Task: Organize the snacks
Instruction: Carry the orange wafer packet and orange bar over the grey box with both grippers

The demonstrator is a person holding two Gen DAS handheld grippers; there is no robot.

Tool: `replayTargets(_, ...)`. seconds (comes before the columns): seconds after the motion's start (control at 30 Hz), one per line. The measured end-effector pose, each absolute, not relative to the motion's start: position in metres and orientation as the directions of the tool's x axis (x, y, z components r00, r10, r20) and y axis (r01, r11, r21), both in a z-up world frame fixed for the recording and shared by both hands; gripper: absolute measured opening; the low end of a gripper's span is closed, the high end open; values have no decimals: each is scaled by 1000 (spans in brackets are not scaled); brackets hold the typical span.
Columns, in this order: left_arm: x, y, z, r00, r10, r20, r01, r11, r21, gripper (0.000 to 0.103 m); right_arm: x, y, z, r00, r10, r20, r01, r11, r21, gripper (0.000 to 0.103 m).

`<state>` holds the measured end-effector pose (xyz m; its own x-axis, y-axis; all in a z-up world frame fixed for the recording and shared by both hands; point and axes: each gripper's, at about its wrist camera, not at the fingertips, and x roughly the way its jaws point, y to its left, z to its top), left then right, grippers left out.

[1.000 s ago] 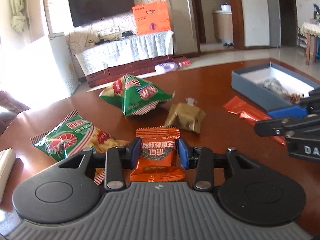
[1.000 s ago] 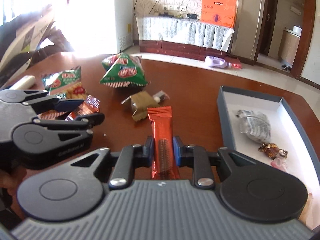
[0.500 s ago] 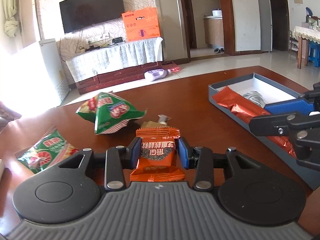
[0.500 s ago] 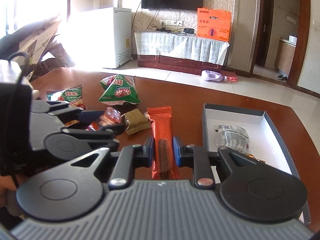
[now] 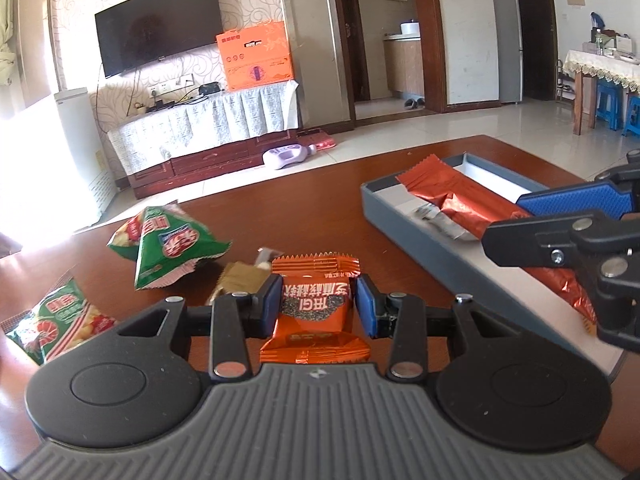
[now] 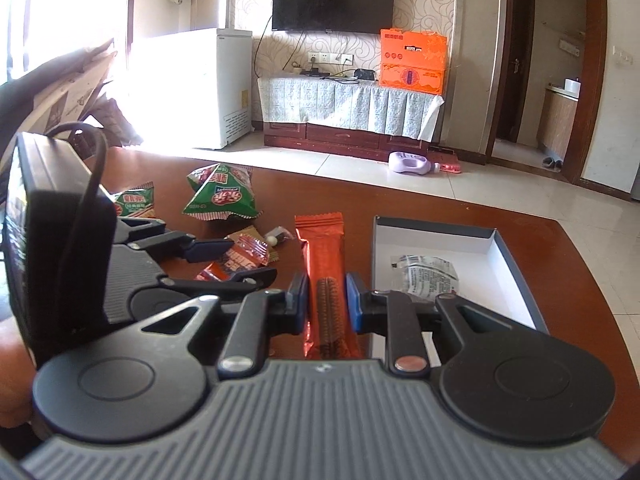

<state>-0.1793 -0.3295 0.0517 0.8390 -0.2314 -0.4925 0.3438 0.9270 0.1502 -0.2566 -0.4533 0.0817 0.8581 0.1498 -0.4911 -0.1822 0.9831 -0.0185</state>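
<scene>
My left gripper [image 5: 316, 307] is shut on a small orange snack packet [image 5: 314, 308], held above the brown table. My right gripper [image 6: 327, 303] is shut on a long orange-red snack bar [image 6: 325, 276], held beside the left edge of the grey box [image 6: 516, 264]. In the left wrist view the bar [image 5: 472, 204] lies over the box's near wall [image 5: 416, 232], with the right gripper [image 5: 560, 224] at the right. A clear wrapped snack [image 6: 428, 276] lies inside the box.
On the table lie a green triangular bag [image 5: 168, 248], a flat green shrimp-cracker bag [image 5: 56, 324] and a small brown packet [image 5: 240, 280]. The left gripper's body [image 6: 60, 248] fills the left of the right wrist view. A TV stand and floor lie beyond the table.
Both grippers have lifted and moved right toward the grey box, each still holding its snack. The orange-red bar now reaches over the box's near wall.
</scene>
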Motion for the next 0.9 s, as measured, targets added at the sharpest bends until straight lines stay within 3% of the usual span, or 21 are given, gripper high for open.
replayTargets(0.9,-163,-401,65,841,-317,-438,421,892,163,46,-267,-505,84,905,52,-423,-47,999,23,24)
